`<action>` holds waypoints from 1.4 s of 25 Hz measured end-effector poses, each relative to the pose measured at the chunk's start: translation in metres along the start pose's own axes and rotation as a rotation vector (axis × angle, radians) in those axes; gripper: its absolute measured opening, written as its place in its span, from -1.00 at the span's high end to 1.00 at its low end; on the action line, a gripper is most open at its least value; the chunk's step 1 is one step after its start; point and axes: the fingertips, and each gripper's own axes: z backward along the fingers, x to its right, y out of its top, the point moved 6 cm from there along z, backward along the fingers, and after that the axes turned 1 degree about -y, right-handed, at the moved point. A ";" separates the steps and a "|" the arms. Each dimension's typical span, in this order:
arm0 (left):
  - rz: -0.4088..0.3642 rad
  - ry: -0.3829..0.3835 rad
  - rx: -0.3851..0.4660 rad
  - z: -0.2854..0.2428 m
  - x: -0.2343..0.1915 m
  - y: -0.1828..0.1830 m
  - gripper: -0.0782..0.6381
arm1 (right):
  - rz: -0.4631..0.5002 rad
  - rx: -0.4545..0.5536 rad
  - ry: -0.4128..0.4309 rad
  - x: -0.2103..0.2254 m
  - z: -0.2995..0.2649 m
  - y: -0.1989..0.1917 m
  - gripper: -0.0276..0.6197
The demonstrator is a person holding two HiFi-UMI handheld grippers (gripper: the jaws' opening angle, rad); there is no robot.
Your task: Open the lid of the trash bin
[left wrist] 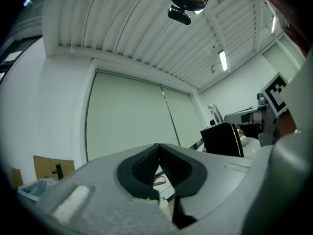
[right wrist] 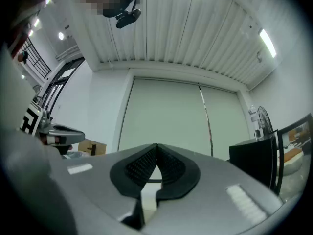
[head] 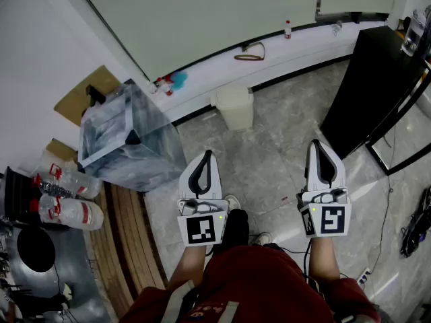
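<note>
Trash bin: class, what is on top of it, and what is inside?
On the trash bin sits only its closed lid; nothing rests on that. The lid covers the inside, so its contents cannot be seen.

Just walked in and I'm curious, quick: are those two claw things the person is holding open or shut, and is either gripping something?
Left gripper: closed, holding nothing.
Right gripper: closed, holding nothing.
</note>
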 end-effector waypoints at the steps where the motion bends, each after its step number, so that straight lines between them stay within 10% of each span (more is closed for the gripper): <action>1: 0.006 0.003 -0.002 0.001 0.000 -0.001 0.77 | 0.003 0.000 0.001 0.000 0.000 0.000 0.91; 19: 0.068 0.039 0.022 -0.018 -0.039 -0.014 0.77 | 0.025 -0.005 0.048 -0.023 -0.045 -0.009 0.91; 35: 0.118 0.038 0.009 -0.128 -0.134 -0.067 0.77 | 0.076 -0.039 0.117 -0.057 -0.195 -0.047 0.91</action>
